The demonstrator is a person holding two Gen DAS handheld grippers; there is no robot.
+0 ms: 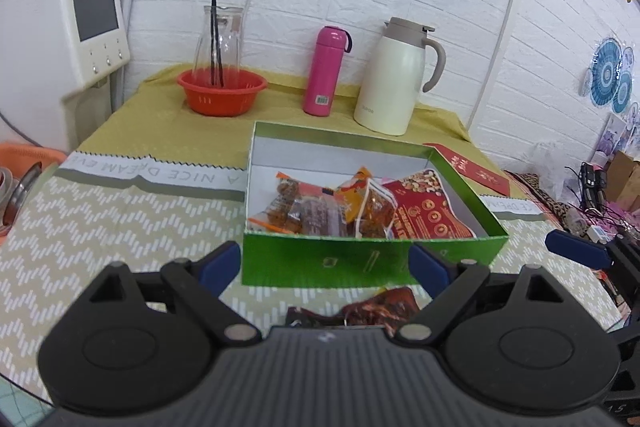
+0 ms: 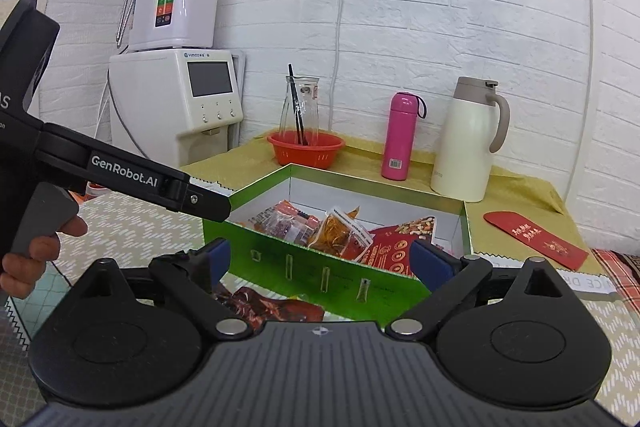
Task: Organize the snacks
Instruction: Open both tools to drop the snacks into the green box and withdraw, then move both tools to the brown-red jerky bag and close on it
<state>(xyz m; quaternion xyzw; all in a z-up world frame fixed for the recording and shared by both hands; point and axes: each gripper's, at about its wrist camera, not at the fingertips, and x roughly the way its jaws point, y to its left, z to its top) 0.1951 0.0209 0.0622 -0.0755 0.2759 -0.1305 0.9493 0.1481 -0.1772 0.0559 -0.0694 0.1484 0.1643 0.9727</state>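
Dark red and shiny, one snack packet (image 1: 370, 309) lies flat on the zigzag table mat (image 1: 100, 227), just in front of the green box (image 1: 360, 259) and not yet inside it. It sits low between the blue fingers of the left gripper (image 1: 326, 263), whose jaws stand wide with nothing in them. The right gripper (image 2: 320, 263) is close beside it, its jaws wide too and holding nothing, and the same packet (image 2: 272, 307) shows near its left finger. Both grippers point a little downward toward the box front. A hand (image 2: 36, 247) wraps the grey handle of the left gripper at the edge of the right view. Inside the box lie other snacks: clear bags (image 1: 304, 207) of brown pieces and a red nut bag (image 1: 428, 211). Behind the box stand an orange bowl (image 1: 222, 93) with a glass jug (image 1: 218, 43) in it, a pink bottle (image 1: 326, 71) and a cream kettle jug (image 1: 394, 77). I think a finger could bump the box wall and push it back toward the bottle. The flat packet may also slip away if the fingers close too high above it, because it looks thin and smooth.
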